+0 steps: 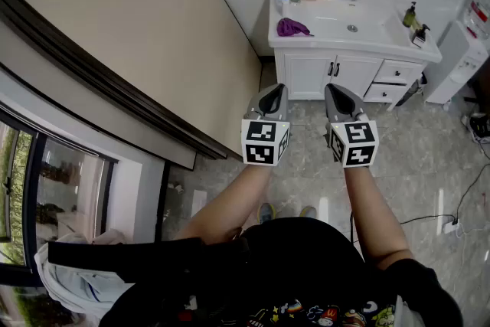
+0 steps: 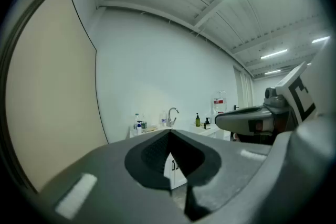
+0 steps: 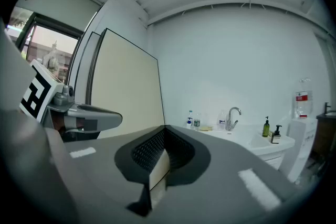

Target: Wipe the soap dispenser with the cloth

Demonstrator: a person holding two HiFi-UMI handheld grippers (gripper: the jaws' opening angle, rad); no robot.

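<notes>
The two grippers lie nearest, held side by side in front of the person. The left gripper (image 1: 272,92) and the right gripper (image 1: 337,90) are each seen with jaws pressed together and nothing between them.

Trouble is judged likeliest at the right end of the vanity (image 1: 306,74). There the soap dispenser (image 1: 411,14), taken to be the green pump bottle, is stood close to the edge of the top. A tall, light bottle so placed could be tipped or pushed off by a wiping stroke if it is not steadied. The smaller dark pump bottle (image 1: 419,35) just beside it could be knocked as well; which of the two is meant cannot be settled. The purple cloth (image 1: 292,27), left crumpled on the left part of the vanity's top, could be caught by a single fold and dragged.

Both sets of fingers are kept well short of the vanity, over the floor in front of it. The dispenser and the cloth are thus well apart from them.
</notes>
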